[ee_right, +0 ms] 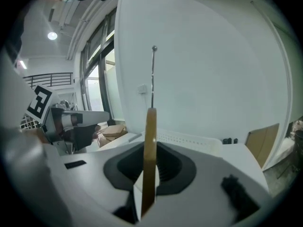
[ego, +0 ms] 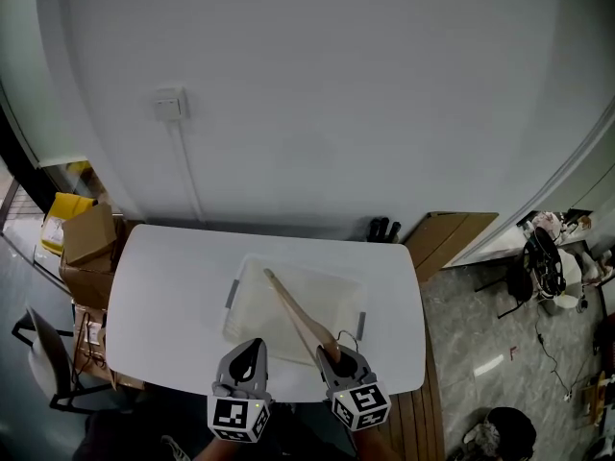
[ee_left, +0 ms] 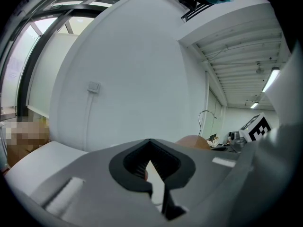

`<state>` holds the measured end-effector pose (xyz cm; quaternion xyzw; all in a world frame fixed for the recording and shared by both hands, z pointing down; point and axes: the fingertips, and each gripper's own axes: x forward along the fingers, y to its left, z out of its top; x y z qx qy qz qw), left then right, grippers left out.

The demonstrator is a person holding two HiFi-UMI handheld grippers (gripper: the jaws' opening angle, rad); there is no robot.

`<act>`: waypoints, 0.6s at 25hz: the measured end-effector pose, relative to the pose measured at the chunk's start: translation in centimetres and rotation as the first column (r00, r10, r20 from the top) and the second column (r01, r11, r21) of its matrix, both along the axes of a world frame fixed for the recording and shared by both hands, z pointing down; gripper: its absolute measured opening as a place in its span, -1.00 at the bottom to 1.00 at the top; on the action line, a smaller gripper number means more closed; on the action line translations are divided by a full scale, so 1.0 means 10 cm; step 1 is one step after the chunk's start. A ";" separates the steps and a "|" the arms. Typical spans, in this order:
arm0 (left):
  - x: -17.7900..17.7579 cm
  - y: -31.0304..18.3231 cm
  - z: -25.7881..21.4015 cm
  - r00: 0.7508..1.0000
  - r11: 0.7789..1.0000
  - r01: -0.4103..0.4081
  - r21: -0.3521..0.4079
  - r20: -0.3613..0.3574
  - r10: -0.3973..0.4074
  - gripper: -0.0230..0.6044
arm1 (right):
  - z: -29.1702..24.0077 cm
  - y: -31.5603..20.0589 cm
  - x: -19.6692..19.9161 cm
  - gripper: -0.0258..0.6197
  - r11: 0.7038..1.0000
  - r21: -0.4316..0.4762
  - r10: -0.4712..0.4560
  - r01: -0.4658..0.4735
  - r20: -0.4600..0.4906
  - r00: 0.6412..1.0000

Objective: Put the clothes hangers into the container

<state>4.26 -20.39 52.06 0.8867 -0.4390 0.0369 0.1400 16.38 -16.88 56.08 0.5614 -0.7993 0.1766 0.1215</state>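
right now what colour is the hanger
The hanger is light brown wood, clearest in the head view.

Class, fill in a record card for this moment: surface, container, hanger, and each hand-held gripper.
Surface: white table
Container: clear bin, standing on the table
Hanger: wooden hanger, slanting over the bin
Right hand-held gripper: shut on the hanger's near end
Left hand-held gripper: shut, nothing between its jaws, beside the right one

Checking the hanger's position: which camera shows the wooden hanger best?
The head view: the wooden hanger shows lengthwise, slanting over the container from the right gripper. The right gripper view shows it edge-on between the jaws; the left gripper view, nothing clear.
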 end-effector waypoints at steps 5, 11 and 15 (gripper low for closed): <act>0.00 -0.06 0.04 1.000 1.000 0.012 -0.003 0.006 -0.012 -0.92 | 0.05 -0.11 0.05 -0.74 0.999 -0.026 -0.019 0.019 -0.015 1.000; 0.04 -0.10 0.12 1.000 1.000 0.019 -0.021 0.007 -0.019 -0.92 | 0.16 -0.22 0.08 -0.74 0.996 -0.067 -0.057 0.055 -0.030 0.998; 0.07 -0.09 0.18 1.000 0.999 0.022 -0.031 0.016 -0.021 -0.92 | 0.19 -0.28 0.10 -0.74 0.992 -0.100 -0.083 0.077 -0.064 0.994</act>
